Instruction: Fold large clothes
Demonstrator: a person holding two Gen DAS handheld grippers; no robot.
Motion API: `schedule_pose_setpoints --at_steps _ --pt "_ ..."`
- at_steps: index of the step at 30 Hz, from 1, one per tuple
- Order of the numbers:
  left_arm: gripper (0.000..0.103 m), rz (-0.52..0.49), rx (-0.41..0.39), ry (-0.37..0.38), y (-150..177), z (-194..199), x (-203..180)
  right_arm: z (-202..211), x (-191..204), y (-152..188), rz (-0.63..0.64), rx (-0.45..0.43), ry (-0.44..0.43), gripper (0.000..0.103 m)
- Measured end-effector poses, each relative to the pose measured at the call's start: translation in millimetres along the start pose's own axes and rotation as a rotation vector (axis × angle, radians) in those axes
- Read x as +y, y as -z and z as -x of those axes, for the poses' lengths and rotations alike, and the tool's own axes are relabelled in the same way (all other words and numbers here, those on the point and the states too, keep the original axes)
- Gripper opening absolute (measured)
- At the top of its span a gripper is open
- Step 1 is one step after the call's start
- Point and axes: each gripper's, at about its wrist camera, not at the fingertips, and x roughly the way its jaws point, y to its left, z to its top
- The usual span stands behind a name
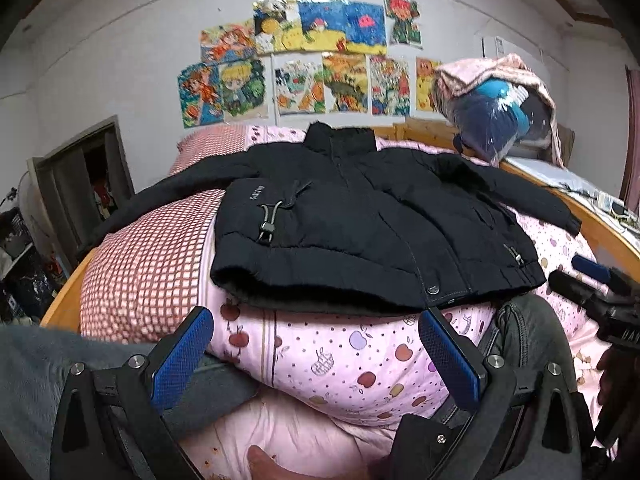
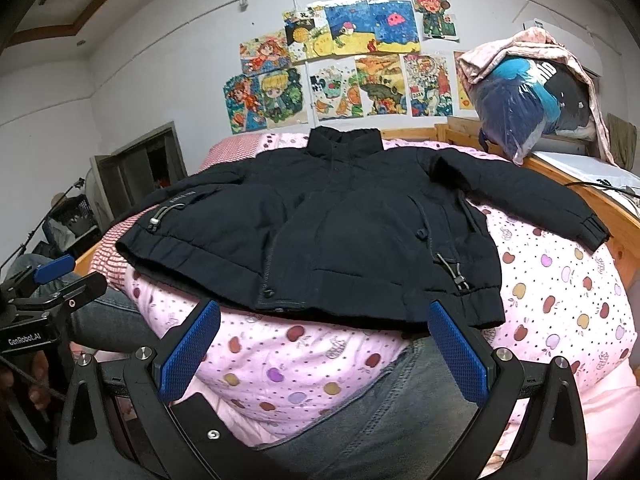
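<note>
While both tools hang short of the near hem, the black padded jacket with a stand-up collar (image 1: 360, 216) lies flat, front side up and fastened, across the pink quilt printed with small apples (image 1: 360, 360) on the wooden-framed bed (image 1: 60, 304), collar toward the wall and sleeves stretched out to either side. The left gripper (image 1: 316, 354), with blue textured pads (image 1: 182, 356), has its jaws spread wide and holds nothing, sitting low just before the hem. The right gripper (image 2: 324, 350) is likewise spread and empty, just before the hem's snap-button placket (image 2: 268, 292). Toggle cords (image 1: 266, 222) sit on the jacket's front. A red-and-white checked cover (image 1: 148, 256) lies under the jacket's left side. A person's grey denim knee (image 2: 384, 400) rests below the quilt edge. Colourful drawings (image 2: 344, 68) cover the wall behind.
</note>
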Motion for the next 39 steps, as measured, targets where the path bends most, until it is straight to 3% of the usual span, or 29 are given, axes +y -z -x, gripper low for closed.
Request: schedule_pose_setpoints --at_steps 3,8,11,15,19,24,28,31,34,36,39 --pt "0.103 -0.037 0.009 0.002 -18.7 -13.5 -2.7 -3.1 -22.7 -9.6 -0.024 0.007 -0.019 0.102" --pt "0.103 -0.070 0.042 0.027 -56.7 -47.5 -14.8 -10.8 -69.7 -29.8 -0.107 -0.024 0.085 0.102" --pt "0.103 -0.088 0.078 0.057 -81.7 -74.5 -27.5 -20.2 -107.4 -37.6 -0.219 -0.044 0.142 0.102" --pt "0.103 -0.081 0.135 0.128 -122.1 -119.5 -49.0 -37.7 -164.4 -39.8 -0.422 -0.088 0.150 0.102" --pt "0.103 -0.074 0.128 0.178 -159.0 -162.2 -72.6 -68.8 -215.1 -32.9 -0.664 -0.080 0.215 0.102" --pt "0.103 -0.070 0.116 0.253 -201.4 -229.1 -116.1 -115.5 -257.2 -18.9 -0.960 -0.106 0.146 0.102" --pt "0.103 -0.051 0.145 0.320 -221.6 -285.7 -148.1 -140.9 -266.3 -11.1 -1.100 -0.227 0.149 0.102" --pt "0.103 -0.020 0.175 0.346 -231.3 -331.6 -171.2 -149.0 -269.3 -19.2 -1.109 -0.323 0.206 0.102" --pt "0.103 -0.012 0.208 0.332 -235.7 -378.0 -194.6 -161.5 -274.2 -29.0 -1.113 -0.370 0.251 0.090" --pt "0.103 0.007 0.250 0.331 -235.6 -410.8 -205.9 -167.8 -278.0 -33.6 -1.124 -0.374 0.307 0.053" --pt "0.103 0.052 0.320 0.354 -235.8 -447.5 -217.0 -184.2 -287.9 -43.3 -1.160 -0.335 0.368 0.044"
